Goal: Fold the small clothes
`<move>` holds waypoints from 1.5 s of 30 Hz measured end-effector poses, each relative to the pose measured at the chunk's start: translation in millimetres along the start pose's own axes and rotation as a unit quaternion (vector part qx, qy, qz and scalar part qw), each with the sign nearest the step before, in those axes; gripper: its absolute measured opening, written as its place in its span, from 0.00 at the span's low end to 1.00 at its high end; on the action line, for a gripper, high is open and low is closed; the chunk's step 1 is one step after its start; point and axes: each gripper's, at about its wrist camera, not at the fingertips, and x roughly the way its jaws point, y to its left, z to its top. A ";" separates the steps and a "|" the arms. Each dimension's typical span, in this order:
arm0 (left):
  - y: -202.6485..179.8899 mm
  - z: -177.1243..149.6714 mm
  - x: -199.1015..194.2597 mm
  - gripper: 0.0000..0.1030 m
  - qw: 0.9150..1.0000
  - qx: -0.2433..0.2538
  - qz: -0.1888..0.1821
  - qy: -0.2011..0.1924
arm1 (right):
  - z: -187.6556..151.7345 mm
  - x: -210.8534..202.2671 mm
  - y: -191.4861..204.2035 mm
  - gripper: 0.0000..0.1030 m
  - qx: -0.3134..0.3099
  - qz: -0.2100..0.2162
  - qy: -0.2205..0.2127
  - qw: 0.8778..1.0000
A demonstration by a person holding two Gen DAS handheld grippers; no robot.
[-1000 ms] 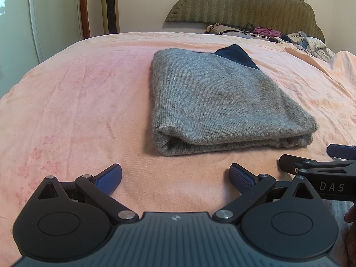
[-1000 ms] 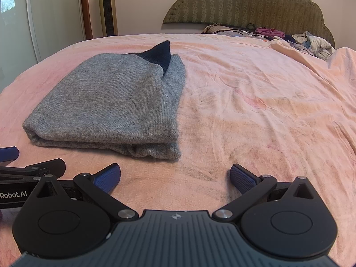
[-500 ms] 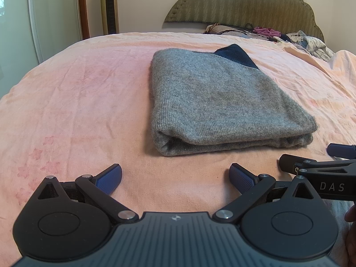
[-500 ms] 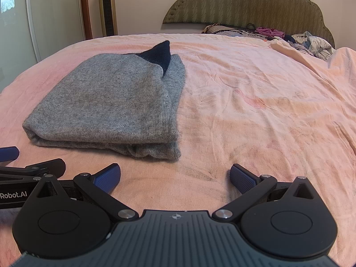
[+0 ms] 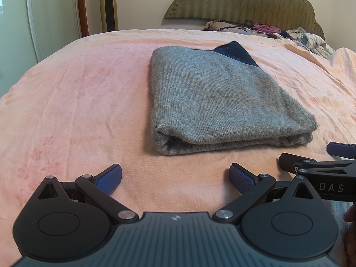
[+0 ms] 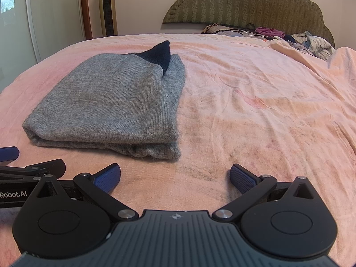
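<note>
Blue fingers [image 5: 109, 178] on the left gripper [image 5: 175, 178] and right gripper [image 6: 175, 177] are wide open, holding nothing. Both sit apart from the folded grey sweater [image 5: 218, 98]. Its dark blue part [image 5: 235, 52] is mostly hidden.

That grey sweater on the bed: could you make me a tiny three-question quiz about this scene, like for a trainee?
1. True or false: the grey sweater is already folded on the pink bedspread.
2. Which holds the sweater? A) left gripper B) right gripper C) neither
3. Fill in: the dark patch peeking from the sweater sits at its ___ end, toward the headboard.

Key: 1 true; 2 C, both open and empty; 3 far.
</note>
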 end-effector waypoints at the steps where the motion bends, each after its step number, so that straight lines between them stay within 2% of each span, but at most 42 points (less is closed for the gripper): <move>1: -0.4 0.1 -0.4 1.00 1.000 0.001 0.000 0.002 | 0.0 0.0 0.0 1.00 0.000 0.000 0.000 1.000; 13: 5.2 5.3 -0.7 1.00 1.000 -0.018 -0.012 0.016 | 1.4 -0.5 2.5 1.00 0.001 0.000 0.005 1.000; 45: 1.8 6.9 -0.9 1.00 1.000 -0.014 -0.006 0.018 | 2.2 -0.3 1.7 1.00 0.003 0.004 0.007 1.000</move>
